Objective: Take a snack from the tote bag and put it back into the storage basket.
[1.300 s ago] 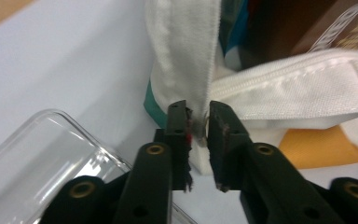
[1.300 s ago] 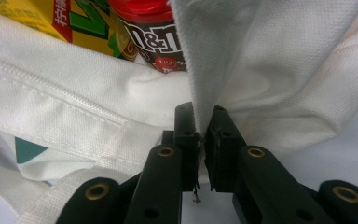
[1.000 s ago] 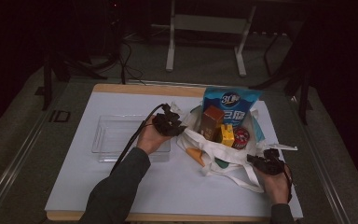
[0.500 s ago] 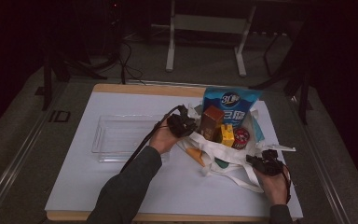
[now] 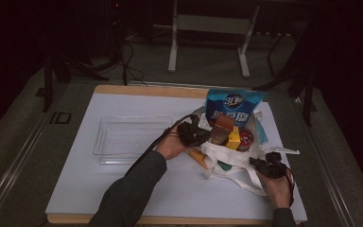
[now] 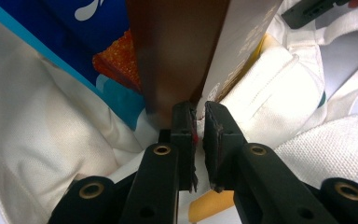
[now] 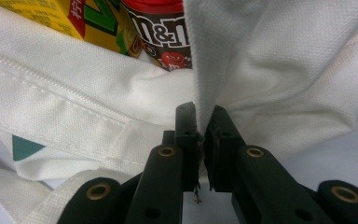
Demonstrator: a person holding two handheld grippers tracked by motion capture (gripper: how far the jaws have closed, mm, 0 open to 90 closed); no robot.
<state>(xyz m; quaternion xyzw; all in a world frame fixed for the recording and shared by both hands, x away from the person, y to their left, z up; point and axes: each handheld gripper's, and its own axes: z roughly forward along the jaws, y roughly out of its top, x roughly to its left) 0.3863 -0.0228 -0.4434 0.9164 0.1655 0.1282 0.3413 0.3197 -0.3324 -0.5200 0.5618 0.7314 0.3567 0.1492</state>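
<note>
Three cameras on my rig: one fixed overhead, one riding each gripper.

My high view looks forward and down over the table (image 5: 123, 198); both gripper views sit close against the white tote bag (image 5: 234, 158), which all three views share.

We read "m&m" in white letters on the brown, red-lidded candy tub (image 7: 164, 37) inside the white cloth bag (image 7: 98, 102). On the tall blue plastic pouch (image 5: 233, 105) we made out "3L".
</note>
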